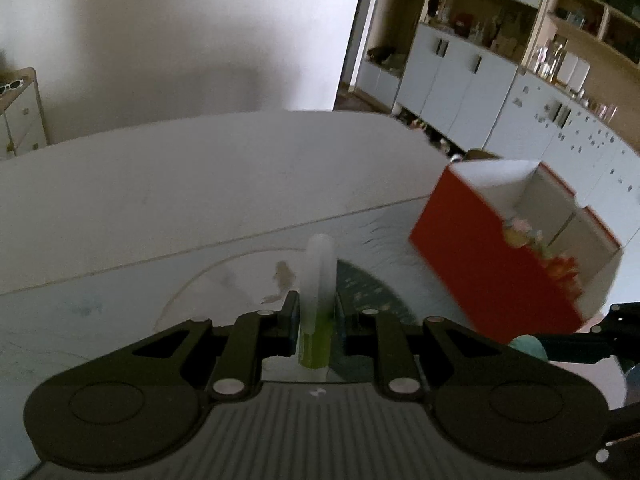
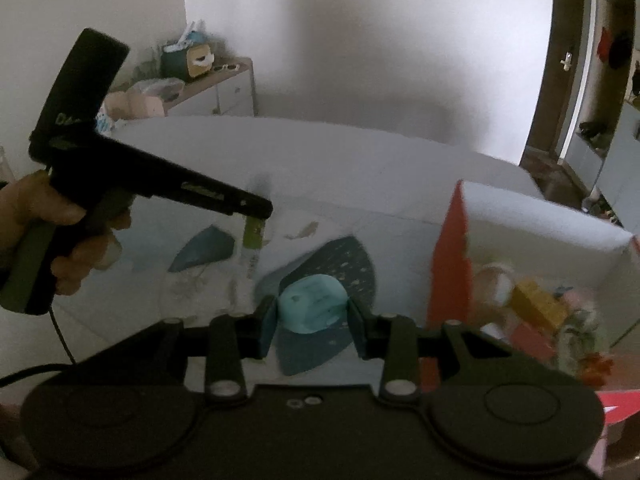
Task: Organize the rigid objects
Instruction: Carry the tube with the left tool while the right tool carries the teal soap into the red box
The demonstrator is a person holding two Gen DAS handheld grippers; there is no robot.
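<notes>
White table (image 1: pixel 160 184), cabinet wall (image 1: pixel 460 80), left tool (image 1: pixel 316 312) clamping tube (image 1: pixel 318 280), right tool (image 2: pixel 312 316) clamping turquoise piece (image 2: pixel 312 308)

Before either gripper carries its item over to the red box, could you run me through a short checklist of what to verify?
1. Left gripper grips the green-and-clear tube: ok, its jaws are shut on the tube.
2. Right gripper grips the turquoise object: ok, the pads sit against both its sides.
3. Red box open at the top: ok.
4. Room left in the box: cannot tell; toys already lie in it and the view is blurred.
5. Tube upright in the jaws: ok in the left wrist view.
6. The two grippers clear of each other: ok, apart in the right wrist view.
</notes>
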